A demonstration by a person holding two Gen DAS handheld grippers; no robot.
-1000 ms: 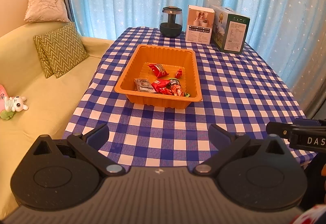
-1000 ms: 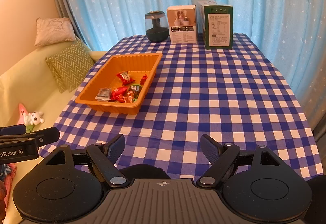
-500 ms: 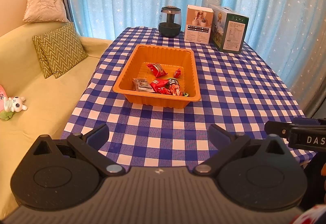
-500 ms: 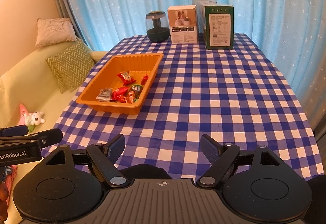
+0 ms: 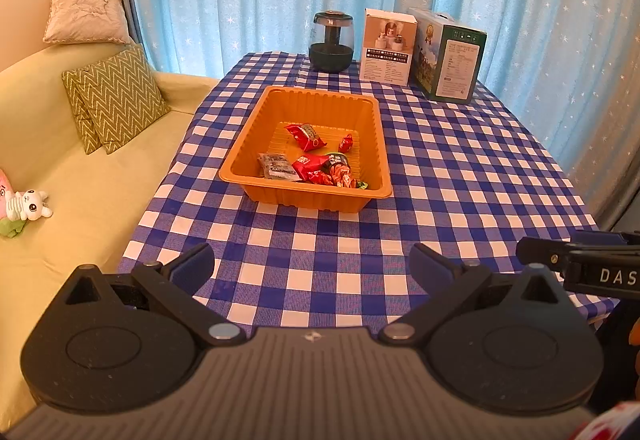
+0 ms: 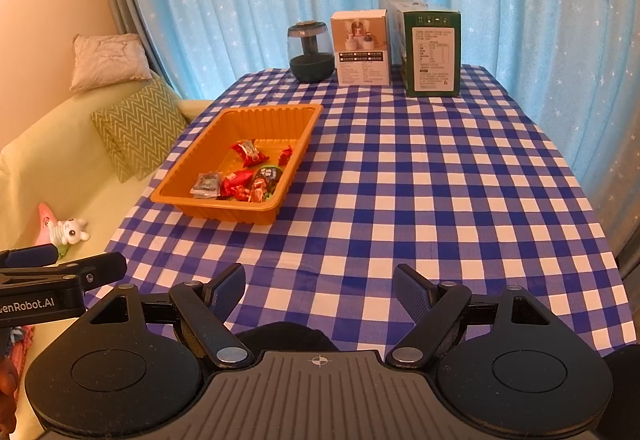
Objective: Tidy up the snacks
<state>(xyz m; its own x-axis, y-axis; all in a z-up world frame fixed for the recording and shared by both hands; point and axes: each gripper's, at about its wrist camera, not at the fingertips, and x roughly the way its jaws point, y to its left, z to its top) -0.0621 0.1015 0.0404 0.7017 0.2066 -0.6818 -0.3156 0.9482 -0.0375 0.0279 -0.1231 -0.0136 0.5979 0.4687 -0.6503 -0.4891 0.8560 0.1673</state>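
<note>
An orange plastic tray (image 5: 372, 128) (image 6: 224, 124) sits on the blue-and-white checked tablecloth (image 5: 460, 180) (image 6: 420, 180). Several wrapped snacks (image 5: 316, 164) (image 6: 244, 176) lie in it, most of them red, one grey (image 5: 276, 167). My left gripper (image 5: 312, 264) hovers over the table's near edge, well short of the tray, open, with nothing between its blue-padded fingers. My right gripper (image 6: 320, 292) also stands open and holds nothing, near the front edge and to the right of the tray. Each gripper's tip shows at the side of the other's view.
At the table's far end stand a dark glass jar (image 5: 331, 42) (image 6: 311, 52), a white box (image 5: 387, 46) (image 6: 362, 48) and a green box (image 5: 450, 56) (image 6: 430, 48). A yellow sofa (image 5: 60, 168) with cushions and a plush toy (image 5: 28, 204) lies left of the table. Blue curtains hang behind.
</note>
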